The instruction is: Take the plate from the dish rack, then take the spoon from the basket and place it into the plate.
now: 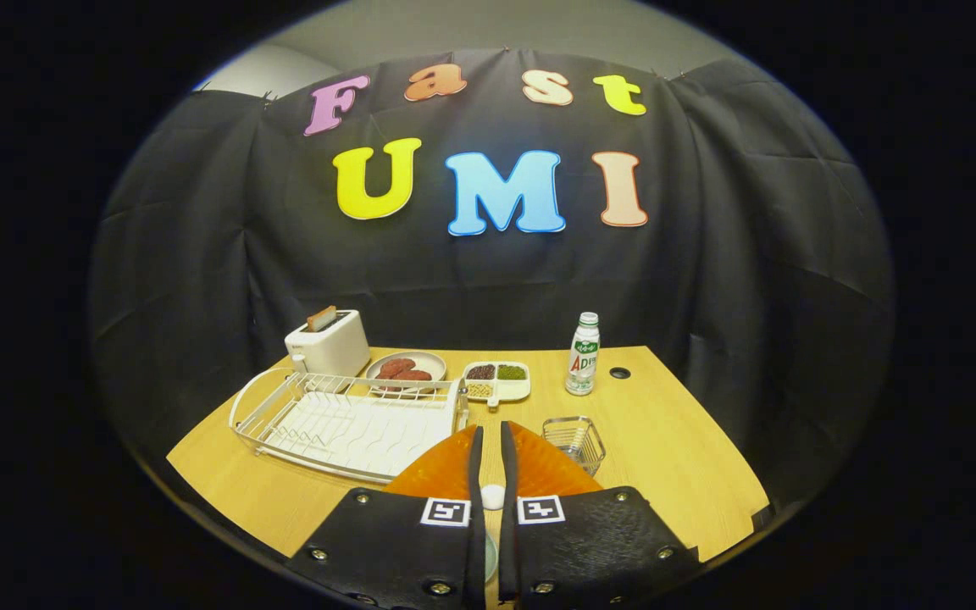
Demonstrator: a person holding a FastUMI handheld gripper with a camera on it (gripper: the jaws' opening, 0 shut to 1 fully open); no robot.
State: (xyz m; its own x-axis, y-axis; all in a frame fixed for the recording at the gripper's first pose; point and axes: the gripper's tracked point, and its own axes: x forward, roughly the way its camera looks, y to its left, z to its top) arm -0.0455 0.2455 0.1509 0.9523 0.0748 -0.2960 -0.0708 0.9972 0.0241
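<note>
The hand-held gripper (492,440) has its fingers close together, clamped on a white spoon (493,496) and holding it over the orange plate (539,470) on the wooden bench (666,424), probably for releasing. The wire basket (574,440) stands just beside, the white dish rack (344,424) near.

One toaster (329,341), two plates (539,470), one bottle (583,354), one basket (574,441)

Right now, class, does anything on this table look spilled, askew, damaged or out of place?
Nothing stands out. The dish rack, wire basket, toaster and bottle sit upright and intact, with no spill on the table. The hand-held gripper is closed on what seems to be the spoon, above the orange plate.
</note>
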